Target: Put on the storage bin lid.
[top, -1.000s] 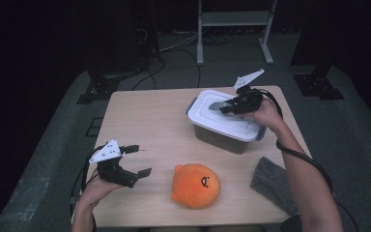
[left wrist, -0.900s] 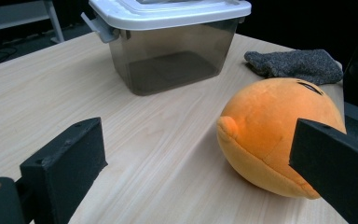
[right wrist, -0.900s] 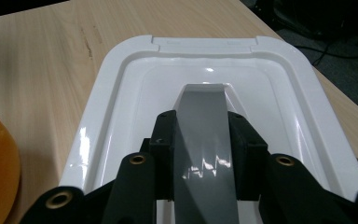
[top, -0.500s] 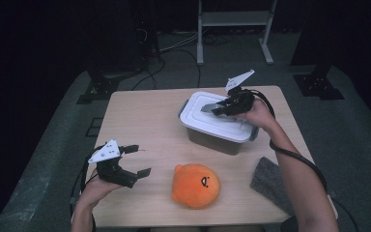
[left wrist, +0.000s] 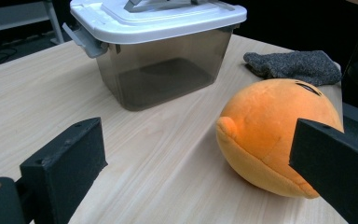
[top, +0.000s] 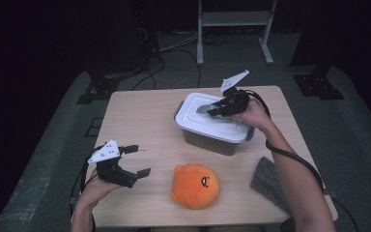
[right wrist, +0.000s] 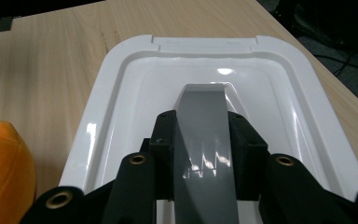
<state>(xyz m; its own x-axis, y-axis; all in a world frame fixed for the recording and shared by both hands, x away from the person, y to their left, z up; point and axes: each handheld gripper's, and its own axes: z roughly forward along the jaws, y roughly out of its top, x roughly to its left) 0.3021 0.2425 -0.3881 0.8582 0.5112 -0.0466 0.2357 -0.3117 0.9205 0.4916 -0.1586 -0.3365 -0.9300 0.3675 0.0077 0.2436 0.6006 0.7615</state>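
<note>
The wooden table [top: 145, 121] carries everything, and the lidded storage box [top: 212, 133] makes the handiest landmark: it stands on the far right part of the tabletop, a smoky see-through tub under a white lid [right wrist: 121, 107] whose side latch [left wrist: 85, 41] looks folded down on the end facing the left gripper view. The tub appears empty through its wall. Toward the person from the box, near the front edge, sits the orange plush toy [top: 194, 185], well apart from the tub; to the box's right and nearer the person lies a grey cloth [top: 270, 181], partly under the right forearm. On top of the box, the right gripper [right wrist: 200, 126] has its jaws pressed against both sides of the lid's grey handle [right wrist: 200, 140], pinching it squarely. Far to the left of the box, near the table's front left corner, the left gripper [top: 137, 159] hangs just above the wood with its jaws spread wide and nothing between them, facing the plush and the box. Judging by this, the work is at an early stage: the handle is gripped, but the lid is not yet off, the plush is untouched, and opening the box remains to be done.
</note>
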